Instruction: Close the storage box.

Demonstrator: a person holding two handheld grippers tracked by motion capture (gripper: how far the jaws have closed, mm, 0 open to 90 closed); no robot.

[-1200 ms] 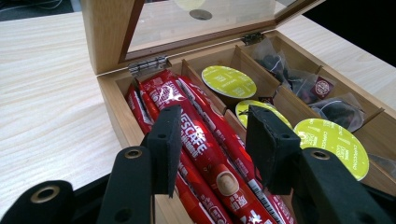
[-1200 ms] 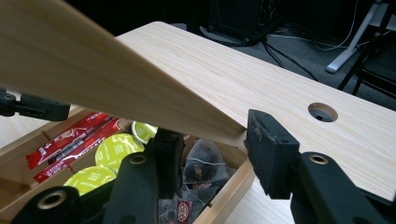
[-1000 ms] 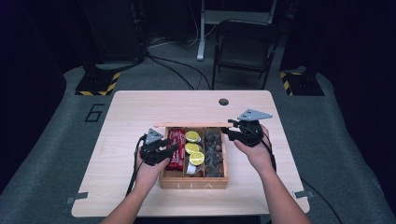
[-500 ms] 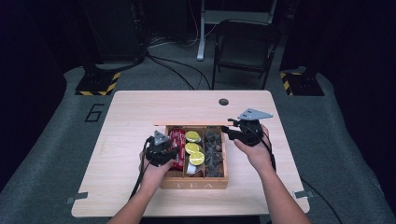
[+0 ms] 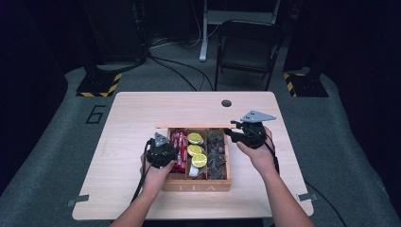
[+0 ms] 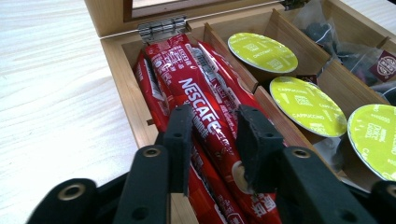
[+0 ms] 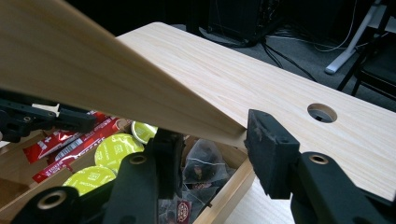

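Wood: my tea box [image 5: 196, 187] sits at the near edge of the table [image 5: 127, 118], its lid [image 5: 189, 126] already up.
Left gripper [image 6: 212, 135]: my jaws are spread, one on each side of the top red sachet [image 6: 205, 107], not yet closed on it; I judge the pinch is the next thing to do.
Sachets: a stack of red sticks [image 5: 179, 150] lies lengthwise in the box's left compartment, running away from my jaws toward the hinge [image 6: 161, 28].
Right gripper [image 7: 210, 140]: my jaws are parted around the lid's free edge [image 7: 140, 93]; one pad touches the edge, and I can't tell whether the other presses, so I'd call it a prop more than a pinch.
Progress: box open, lid held back, nothing lifted out; grasping and drawing a sachet is what is left, as I read it.
Middle compartment: three green-topped capsules [image 5: 195, 150] lie just beside the sachets.
Right compartment: dark tea bags [image 5: 216, 153] lie under my right gripper.
Far: a round hole [image 5: 226, 103] in the table beyond the box.
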